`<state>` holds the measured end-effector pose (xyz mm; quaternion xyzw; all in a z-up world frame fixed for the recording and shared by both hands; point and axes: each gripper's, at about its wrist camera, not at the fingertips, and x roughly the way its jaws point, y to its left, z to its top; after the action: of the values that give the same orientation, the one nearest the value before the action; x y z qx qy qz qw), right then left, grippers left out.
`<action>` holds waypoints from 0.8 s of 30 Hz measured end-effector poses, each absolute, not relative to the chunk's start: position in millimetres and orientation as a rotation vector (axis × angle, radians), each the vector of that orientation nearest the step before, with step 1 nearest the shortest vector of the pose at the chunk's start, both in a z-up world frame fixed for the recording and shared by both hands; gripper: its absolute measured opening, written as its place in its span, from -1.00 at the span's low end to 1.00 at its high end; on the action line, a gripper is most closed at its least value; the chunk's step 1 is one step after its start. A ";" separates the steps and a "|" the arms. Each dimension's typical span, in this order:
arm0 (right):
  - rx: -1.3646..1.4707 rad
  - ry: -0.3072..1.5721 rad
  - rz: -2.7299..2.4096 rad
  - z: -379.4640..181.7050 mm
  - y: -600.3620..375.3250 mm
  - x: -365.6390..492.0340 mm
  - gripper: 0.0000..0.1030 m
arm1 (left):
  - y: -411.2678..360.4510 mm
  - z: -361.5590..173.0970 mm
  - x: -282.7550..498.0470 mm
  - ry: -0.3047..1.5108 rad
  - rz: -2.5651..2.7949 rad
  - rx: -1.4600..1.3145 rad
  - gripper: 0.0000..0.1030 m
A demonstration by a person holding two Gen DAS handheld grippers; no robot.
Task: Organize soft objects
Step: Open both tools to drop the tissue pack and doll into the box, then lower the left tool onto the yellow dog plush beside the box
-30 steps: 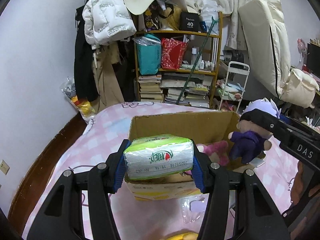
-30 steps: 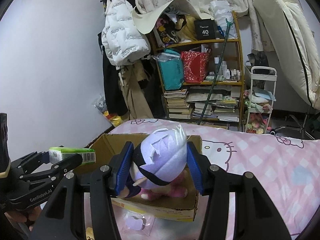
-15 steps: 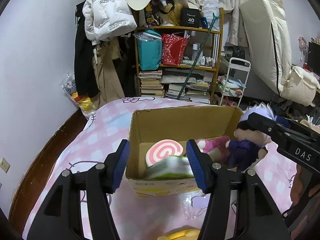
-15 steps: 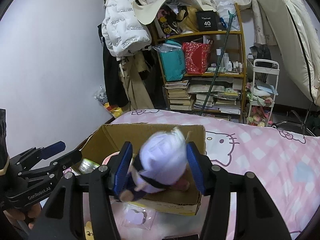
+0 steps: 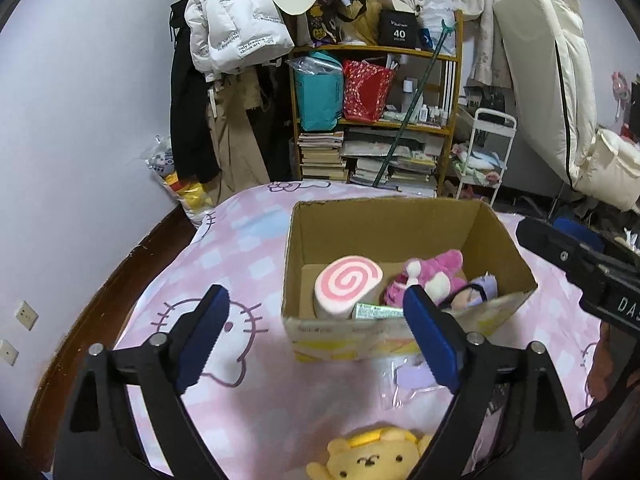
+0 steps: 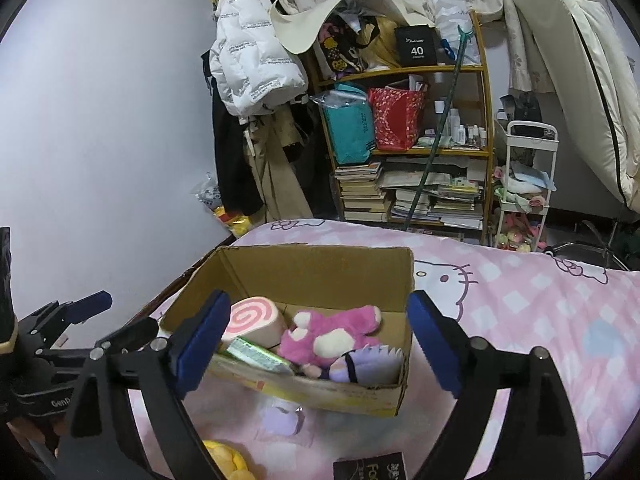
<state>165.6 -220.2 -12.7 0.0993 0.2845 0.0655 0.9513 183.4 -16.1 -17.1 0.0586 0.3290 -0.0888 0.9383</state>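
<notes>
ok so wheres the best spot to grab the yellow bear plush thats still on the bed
Grip the yellow bear plush across its round head, coming down from above with the left gripper, which is open and nearest. The head faces up on the bed, outside the cardboard box; its body is out of frame, so the head is the only sure hold.

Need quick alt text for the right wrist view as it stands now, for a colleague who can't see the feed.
The right gripper hangs open and empty over a cardboard box on a pink bedspread. Inside lie a pink swirl cushion, a green tissue pack, a pink plush and a purple-haired doll. The left gripper is open at the left edge.
</notes>
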 end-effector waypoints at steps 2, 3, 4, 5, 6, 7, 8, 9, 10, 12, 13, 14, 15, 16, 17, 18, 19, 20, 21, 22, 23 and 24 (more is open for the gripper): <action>0.189 0.593 0.143 -11.4 -216.9 161.7 0.84 | -16.5 -18.2 178.7 0.684 -0.170 0.128 0.85; 0.184 0.595 0.144 -11.2 -215.9 160.4 0.84 | -15.9 -19.0 177.0 0.689 -0.169 0.129 0.85; 0.178 0.597 0.147 -10.5 -214.4 158.6 0.84 | -15.8 -20.2 174.7 0.699 -0.171 0.131 0.86; 0.174 0.597 0.149 -9.7 -212.8 156.1 0.84 | -16.4 -20.9 173.0 0.707 -0.174 0.138 0.86; 0.171 0.597 0.152 -9.1 -212.0 154.5 0.84 | -16.4 -21.7 170.8 0.715 -0.177 0.147 0.86; 0.166 0.600 0.157 -8.5 -210.2 151.5 0.85 | -16.6 -22.3 168.2 0.718 -0.175 0.157 0.86; 0.161 0.603 0.161 -8.2 -209.9 150.3 0.86 | -16.3 -22.5 165.3 0.720 -0.171 0.163 0.86; 0.158 0.605 0.163 -8.3 -209.3 149.4 0.88 | -15.6 -22.6 162.7 0.725 -0.170 0.165 0.86; 0.154 0.608 0.167 -8.5 -208.1 147.7 0.92 | -15.0 -22.7 161.1 0.729 -0.171 0.163 0.86; 0.151 0.616 0.171 -9.0 -206.0 144.5 0.96 | -13.5 -24.0 157.4 0.749 -0.177 0.151 0.86; 0.151 0.622 0.174 -10.2 -205.4 142.7 0.96 | -12.8 -25.8 155.0 0.764 -0.179 0.144 0.86; 0.150 0.628 0.174 -11.2 -204.8 142.3 0.96 | -13.0 -27.3 152.8 0.774 -0.181 0.144 0.86; 0.150 0.634 0.174 -12.4 -204.8 141.9 0.96 | -13.1 -29.5 150.7 0.783 -0.181 0.149 0.86; 0.149 0.645 0.174 -14.7 -204.1 141.6 0.96 | -13.0 -31.4 149.3 0.789 -0.179 0.153 0.86; 0.149 0.654 0.173 -16.0 -203.7 141.5 0.96 | -13.1 -34.2 147.3 0.798 -0.176 0.157 0.86; 0.149 0.662 0.174 -17.6 -203.0 141.8 0.96 | -13.0 -36.0 146.0 0.806 -0.176 0.158 0.86; 0.149 0.674 0.177 -19.8 -202.1 141.3 0.96 | -13.0 -37.7 145.0 0.815 -0.176 0.157 0.86; 0.147 0.681 0.179 -21.3 -200.9 140.9 0.96 | -12.7 -39.5 143.0 0.823 -0.176 0.154 0.86; 0.144 0.689 0.183 -22.7 -200.1 140.2 0.96 | -12.6 -40.7 142.2 0.827 -0.176 0.154 0.86; 0.141 0.695 0.185 -23.9 -199.2 139.8 0.96 | -12.3 -41.6 141.5 0.830 -0.175 0.154 0.86; 0.138 0.707 0.188 -26.2 -197.9 139.1 0.96 | -12.4 -43.2 140.5 0.834 -0.172 0.156 0.86; 0.138 0.711 0.190 -27.4 -197.3 138.5 0.96 | -12.3 -44.5 139.8 0.838 -0.170 0.157 0.86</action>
<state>138.5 -197.3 -27.4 0.0673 0.3474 0.0926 0.9307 139.8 -12.3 -44.5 0.0760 0.4060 -0.0824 0.9069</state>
